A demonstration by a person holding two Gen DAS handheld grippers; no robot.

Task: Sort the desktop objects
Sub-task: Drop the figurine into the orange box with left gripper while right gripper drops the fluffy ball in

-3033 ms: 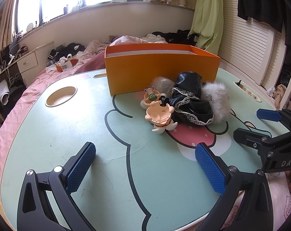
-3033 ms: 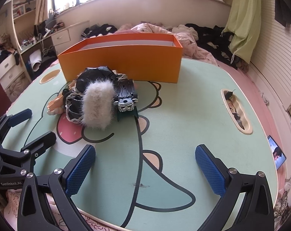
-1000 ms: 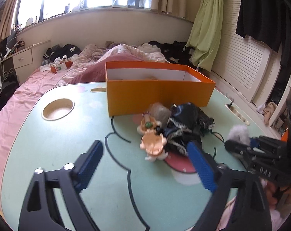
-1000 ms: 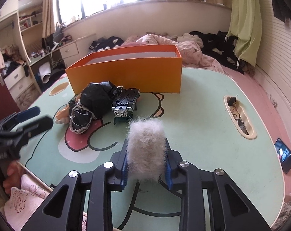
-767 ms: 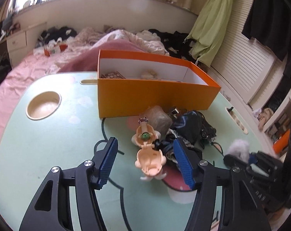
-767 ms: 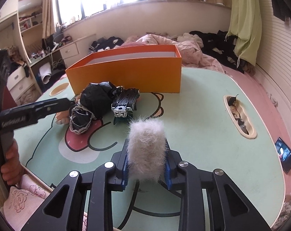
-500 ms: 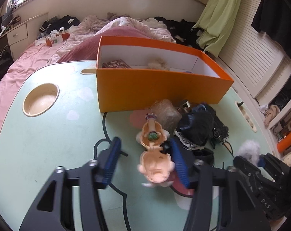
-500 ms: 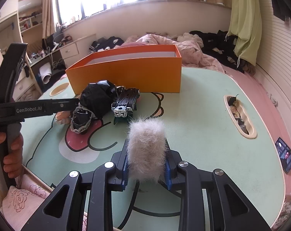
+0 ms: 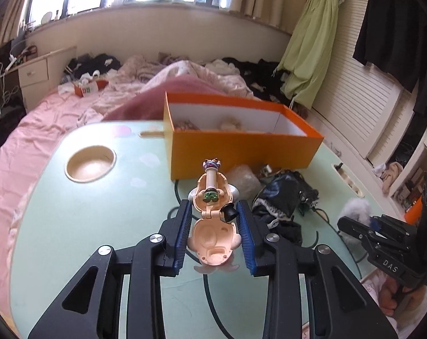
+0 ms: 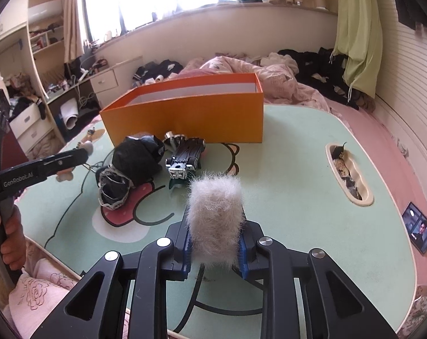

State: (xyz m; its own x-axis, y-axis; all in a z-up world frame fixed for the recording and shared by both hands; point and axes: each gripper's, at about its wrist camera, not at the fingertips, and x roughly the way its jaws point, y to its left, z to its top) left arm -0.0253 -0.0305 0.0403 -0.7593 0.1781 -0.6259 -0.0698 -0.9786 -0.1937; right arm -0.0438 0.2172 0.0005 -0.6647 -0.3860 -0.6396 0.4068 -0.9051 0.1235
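A peach clamshell toy [image 9: 213,234] with a small green figure inside sits between the blue pads of my left gripper [image 9: 213,204], whose jaws are closing and press on its sides just above the mint-green table [image 9: 86,212]. My right gripper [image 10: 214,234] is shut on a white fluffy ball [image 10: 214,206], held still over the table's near edge. An open orange box [image 9: 241,147] stands at the back with a few items inside. In front of the orange box [image 10: 190,115] lie a black lace-trimmed cloth [image 10: 131,161] and a black toy car [image 10: 185,155].
A clear wrapped lump [image 9: 243,179] lies by the box. The table has a round cup recess [image 9: 90,163] at the left and a long slot [image 10: 348,172] with bits at the right. A phone [image 10: 419,227] lies beyond the right edge. A bed with clothes surrounds the table.
My left gripper moved in over the peach toy, its jaws narrowed from wide to pressing on it, and it rose slightly. The right gripper kept still with the fluffy ball.
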